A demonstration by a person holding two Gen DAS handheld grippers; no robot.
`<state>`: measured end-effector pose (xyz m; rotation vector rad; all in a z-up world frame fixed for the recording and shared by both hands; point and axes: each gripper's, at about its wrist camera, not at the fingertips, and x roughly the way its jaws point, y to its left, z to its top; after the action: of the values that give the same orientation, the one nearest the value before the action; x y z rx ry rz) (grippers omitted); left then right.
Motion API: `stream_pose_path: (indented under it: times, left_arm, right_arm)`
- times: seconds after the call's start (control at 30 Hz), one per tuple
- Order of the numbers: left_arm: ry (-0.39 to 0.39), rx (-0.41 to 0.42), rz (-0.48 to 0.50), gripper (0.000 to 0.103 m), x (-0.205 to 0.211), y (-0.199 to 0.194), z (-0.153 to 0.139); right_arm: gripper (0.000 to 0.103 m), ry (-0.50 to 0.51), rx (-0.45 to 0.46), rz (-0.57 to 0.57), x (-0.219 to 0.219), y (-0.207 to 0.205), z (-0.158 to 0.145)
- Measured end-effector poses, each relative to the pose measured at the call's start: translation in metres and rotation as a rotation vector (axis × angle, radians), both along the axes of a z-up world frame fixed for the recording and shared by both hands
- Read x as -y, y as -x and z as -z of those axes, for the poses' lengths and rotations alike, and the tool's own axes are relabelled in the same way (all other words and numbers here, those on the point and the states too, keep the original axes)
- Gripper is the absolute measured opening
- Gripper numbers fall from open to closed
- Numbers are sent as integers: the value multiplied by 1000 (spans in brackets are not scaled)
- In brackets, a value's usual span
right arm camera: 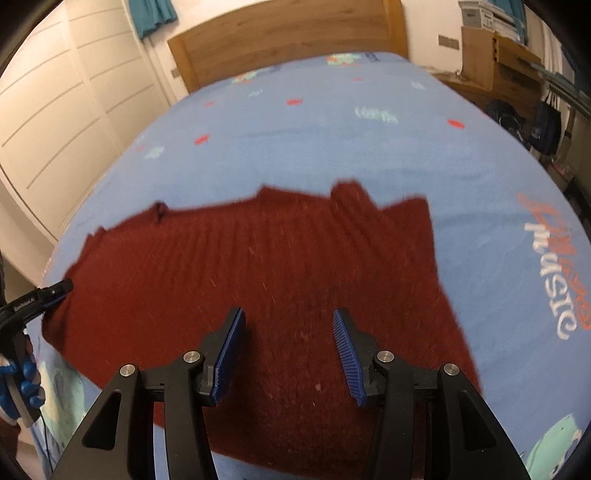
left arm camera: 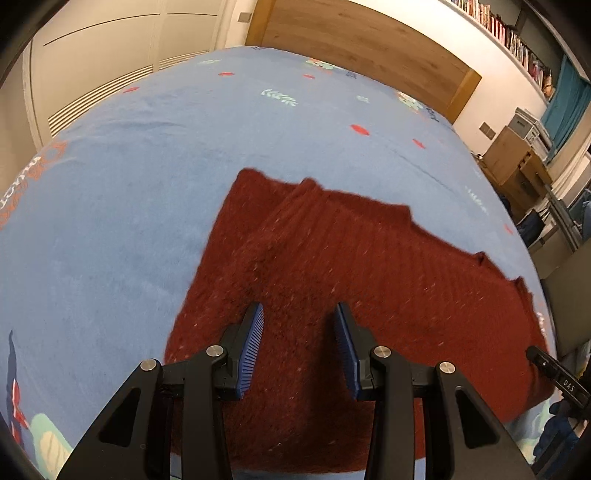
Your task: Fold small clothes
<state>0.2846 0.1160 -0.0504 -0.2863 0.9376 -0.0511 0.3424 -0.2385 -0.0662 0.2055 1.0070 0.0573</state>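
Observation:
A dark red knitted sweater (left arm camera: 332,258) lies flat on a blue patterned bedspread (left arm camera: 129,166); it also shows in the right wrist view (right arm camera: 240,258). Part of it looks folded over at the far edge. My left gripper (left arm camera: 299,314) is open and empty, hovering over the sweater's near left part. My right gripper (right arm camera: 288,319) is open and empty, over the sweater's near right part. The tip of the right gripper (left arm camera: 554,369) shows at the left wrist view's right edge, and the left gripper's tip (right arm camera: 40,299) at the right wrist view's left edge.
The blue bedspread (right arm camera: 369,147) stretches away to a wooden headboard (right arm camera: 288,40). White wardrobe doors (right arm camera: 55,92) stand on one side. A wooden cabinet (left arm camera: 517,162) and bags stand beyond the bed's other side. A bookshelf (left arm camera: 509,33) runs along the wall.

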Motion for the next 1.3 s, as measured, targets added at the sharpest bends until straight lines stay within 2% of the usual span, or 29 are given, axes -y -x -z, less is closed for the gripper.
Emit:
stream_pose_path:
  times: [0.2,0.33,0.43,0.9,1.17,1.3]
  left_arm:
    - [-72,31,-14,36,12,12,7]
    - [-158,63,-3,42,26,21,13]
    - [-192,81,0,44,32,27,17]
    - [-238,129,4,53,44,31,27]
    - [-225,143,7,56,43,29,28]
    - [-214,141,8,60,42,31,23]
  right_arm:
    - [51,-35,13,11,6,13,12]
    - [51,-27,24,11,6,21,14]
    - [51,-39,40,27,8,27,16]
    - [53,15,84,104,-3,35,18]
    - [55,28,84,155,-6,36,18]
    - [60,20,74,181,-8,37,14]
